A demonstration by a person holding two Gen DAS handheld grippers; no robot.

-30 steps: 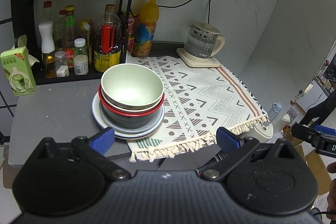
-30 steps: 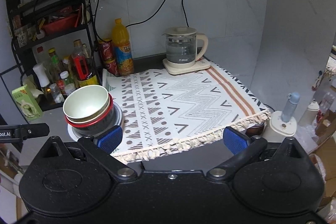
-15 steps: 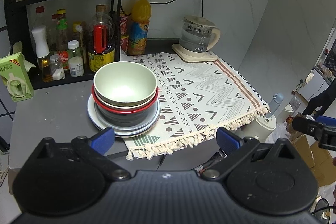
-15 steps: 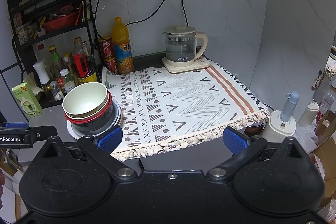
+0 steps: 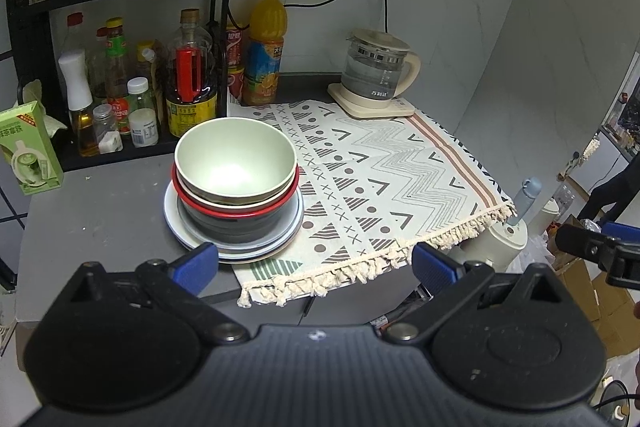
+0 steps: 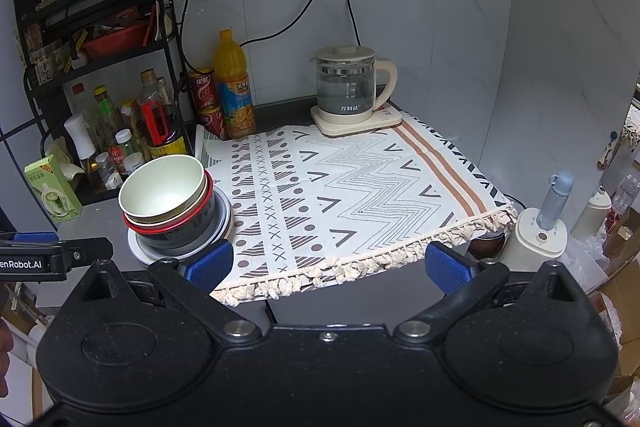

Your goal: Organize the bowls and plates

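bowls (image 5: 236, 163) sit nested on the plates (image 5: 176, 223) just ahead of the left gripper (image 5: 316, 265), nearer than a second ago, both grippers' fingers (image 6: 210, 263) wide and empty, the stack equally fitting sorted or awaiting sorting.

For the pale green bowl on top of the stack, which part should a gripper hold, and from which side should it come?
Grip the rim of the pale green bowl, one finger inside and one outside. It sits upright, nested in the red-rimmed bowl, so only its rim stands free. Probably come from above at the near edge with the left gripper, which is open and in front of it.
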